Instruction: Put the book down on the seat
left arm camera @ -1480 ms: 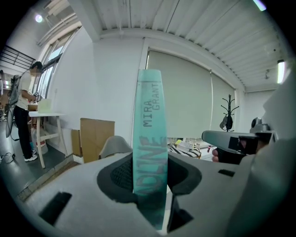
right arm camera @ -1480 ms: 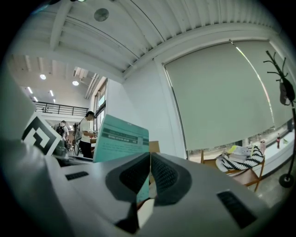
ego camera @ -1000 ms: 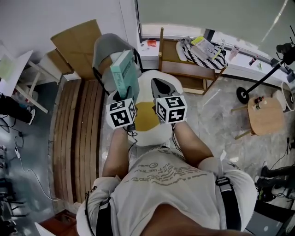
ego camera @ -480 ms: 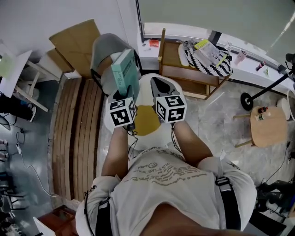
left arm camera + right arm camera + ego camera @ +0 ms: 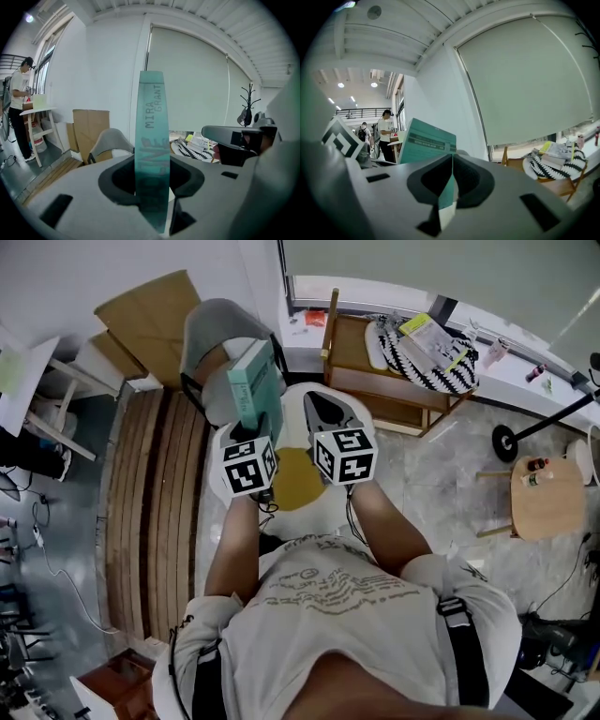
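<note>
Both bare forearms reach forward side by side from the short sleeves of a pale T-shirt, elbows bent, each hand hidden under its tool's marker cube. The left tool (image 5: 251, 427) is clamped on a teal book (image 5: 255, 385). Its jaws press on either side of the lower end, and the book stands upright with the spine, lettered "MIRA GRANT", turned to the left gripper view (image 5: 150, 154). The right tool (image 5: 323, 418) sits just beside it, level with it. Its jaws are together with nothing between them, and the book's cover shows beyond them in the right gripper view (image 5: 427, 140).

The book is held in the air above the far left edge of the seat (image 5: 309, 514), a round white one with a mustard-yellow cushion (image 5: 298, 479) directly under the two tools.

A grey shell chair (image 5: 216, 329) stands just beyond the book, with flattened cardboard (image 5: 141, 310) leaning on the white wall to its left. A slatted wooden platform (image 5: 155, 502) runs along the left. At the far right a wooden rack (image 5: 375, 381) carries a black-and-white zigzag cushion (image 5: 422, 357) and some books under a window with a lowered pale roller blind (image 5: 525, 79). A round wooden tabletop (image 5: 548, 498) with small items stands on the grey marbled floor (image 5: 441, 474) to the right. In the left gripper view a person (image 5: 18, 112) stands at a white tabletop (image 5: 35, 111) far left.
</note>
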